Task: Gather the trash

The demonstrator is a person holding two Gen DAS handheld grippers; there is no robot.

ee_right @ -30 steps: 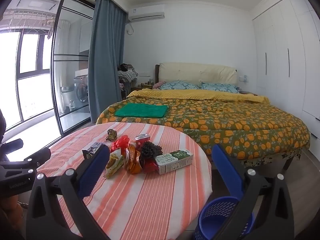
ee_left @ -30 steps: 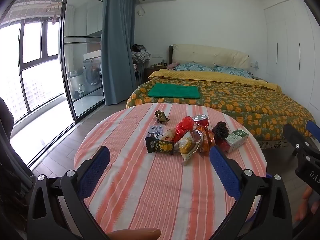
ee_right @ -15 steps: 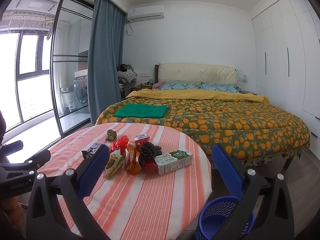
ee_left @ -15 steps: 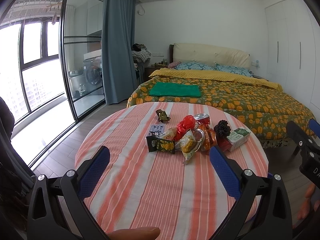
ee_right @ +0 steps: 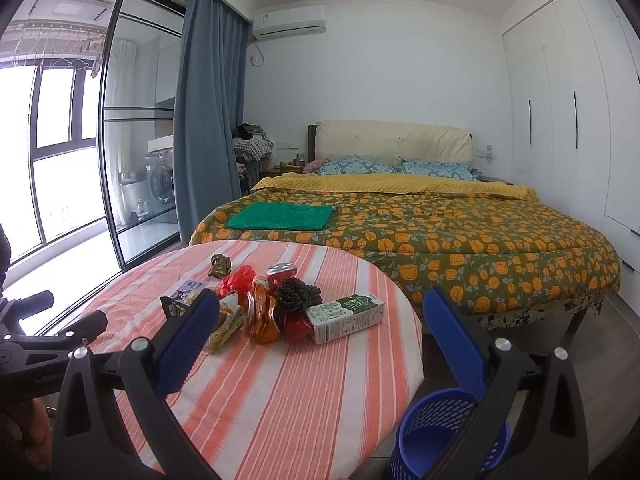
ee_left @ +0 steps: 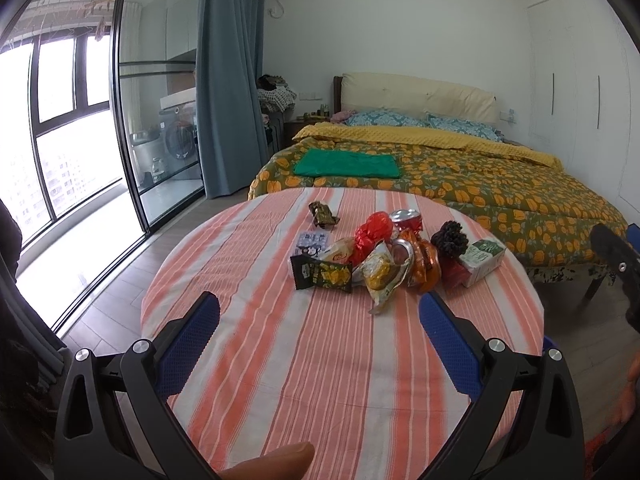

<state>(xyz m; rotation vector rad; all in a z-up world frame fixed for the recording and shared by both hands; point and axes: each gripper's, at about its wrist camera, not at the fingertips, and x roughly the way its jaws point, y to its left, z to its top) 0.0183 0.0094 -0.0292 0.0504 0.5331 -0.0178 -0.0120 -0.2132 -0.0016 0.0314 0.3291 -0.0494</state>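
Observation:
A heap of trash lies mid-table on the orange-striped cloth: a black-and-yellow snack packet [ee_left: 322, 275], a yellow wrapper [ee_left: 380, 272], a red bag [ee_left: 372, 232], a crushed red can [ee_left: 406, 218], a dark pine cone [ee_left: 452, 238] and a green-white milk carton [ee_left: 482, 258], the carton [ee_right: 346, 317] also in the right wrist view. A small brown wrapper [ee_left: 322, 214] lies apart behind them. My left gripper [ee_left: 320, 320] hovers open over the near table, short of the heap. My right gripper [ee_right: 320, 316] is open too, at the table's right edge above a blue mesh bin [ee_right: 436, 432].
The round table [ee_left: 320, 380] stands before a bed [ee_right: 440, 232] with an orange-flowered quilt and a green cloth. Glass sliding doors and a blue curtain [ee_left: 224, 80] are on the left, white wardrobes [ee_right: 568, 120] on the right. A fingertip [ee_left: 272, 458] shows at the bottom.
Both views have drifted only slightly; the trash heap sits a touch nearer and lower. Both grippers stay open and nothing was picked up.

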